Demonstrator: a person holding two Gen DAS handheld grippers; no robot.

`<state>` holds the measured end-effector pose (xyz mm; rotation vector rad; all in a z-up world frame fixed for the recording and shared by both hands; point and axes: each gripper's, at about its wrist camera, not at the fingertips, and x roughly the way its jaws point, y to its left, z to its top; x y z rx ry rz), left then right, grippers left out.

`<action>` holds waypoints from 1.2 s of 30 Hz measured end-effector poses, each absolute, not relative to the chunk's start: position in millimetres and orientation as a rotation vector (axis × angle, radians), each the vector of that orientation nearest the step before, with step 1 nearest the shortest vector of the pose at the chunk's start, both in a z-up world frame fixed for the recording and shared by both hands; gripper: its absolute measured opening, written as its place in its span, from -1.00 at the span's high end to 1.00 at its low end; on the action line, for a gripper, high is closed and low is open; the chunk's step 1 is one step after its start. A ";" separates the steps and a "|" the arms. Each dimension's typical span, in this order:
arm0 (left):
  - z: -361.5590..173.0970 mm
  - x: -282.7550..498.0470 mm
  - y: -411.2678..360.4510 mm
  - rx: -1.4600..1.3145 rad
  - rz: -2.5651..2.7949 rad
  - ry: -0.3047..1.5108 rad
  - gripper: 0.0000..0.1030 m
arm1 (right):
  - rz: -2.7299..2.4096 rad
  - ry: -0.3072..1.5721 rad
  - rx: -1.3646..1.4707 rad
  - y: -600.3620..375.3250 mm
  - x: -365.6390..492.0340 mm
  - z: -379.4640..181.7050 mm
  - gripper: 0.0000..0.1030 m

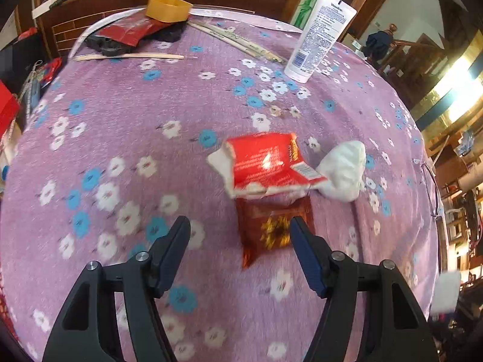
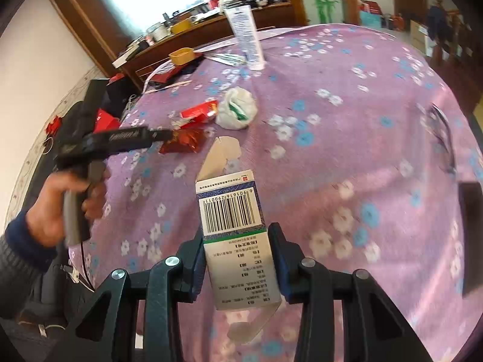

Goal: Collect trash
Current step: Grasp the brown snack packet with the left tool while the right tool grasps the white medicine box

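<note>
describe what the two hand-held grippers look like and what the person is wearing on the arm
Each hand-held gripper, left and right, has black angular plastic arms with silver pivot bolts and dark blue fingers. A thin cable hangs from the left one. The sleeve is dark knit with a blue cuff.

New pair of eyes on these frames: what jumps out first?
The barcoded carton clamped in the right tool, held above the purple floral cloth. Next, the trash cluster mid-table: a torn red wrapper beside a crumpled white tissue, with the open left tool over a dark red foil packet.
</note>
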<state>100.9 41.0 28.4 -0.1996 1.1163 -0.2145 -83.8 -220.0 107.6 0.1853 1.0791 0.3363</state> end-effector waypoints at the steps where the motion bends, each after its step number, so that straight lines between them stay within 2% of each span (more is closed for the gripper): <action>1: 26.3 101.4 38.7 -0.200 -0.227 1.117 -0.28 | 0.329 1.084 0.194 -223.2 -86.7 106.6 0.19; 8: 31.2 62.1 -29.5 -0.031 -0.535 1.131 -0.28 | 0.267 1.097 0.245 -243.6 -101.2 101.2 0.19; 11: 46.8 37.4 -44.0 0.017 -0.635 1.071 -0.28 | 0.250 1.092 0.249 -248.2 -103.8 102.7 0.19; 15: 56.3 46.8 -35.4 0.045 -0.541 1.038 -0.28 | 0.237 1.089 0.273 -255.1 -109.5 102.5 0.18; 20: 47.0 76.0 -34.8 -0.015 -0.439 1.100 -0.26 | 0.219 1.094 0.284 -259.8 -116.5 98.7 0.18; 21: 42.8 79.0 -43.8 0.002 -0.418 1.106 -0.22 | 0.217 1.096 0.287 -259.9 -117.7 98.3 0.18; 23: 31.1 83.8 -60.1 0.049 -0.377 1.141 0.07 | 0.214 1.100 0.289 -260.2 -118.9 97.6 0.18; 26: 17.6 90.8 -65.5 0.057 -0.319 1.172 0.27 | 0.214 1.094 0.283 -260.2 -122.6 101.3 0.18; 32: 16.6 86.8 -57.0 0.063 -0.282 1.137 0.37 | 0.228 1.083 0.278 -255.4 -125.4 105.7 0.18; 36: 30.0 52.3 -36.2 0.015 -0.265 1.091 0.37 | 0.227 1.092 0.241 -241.0 -120.6 102.3 0.18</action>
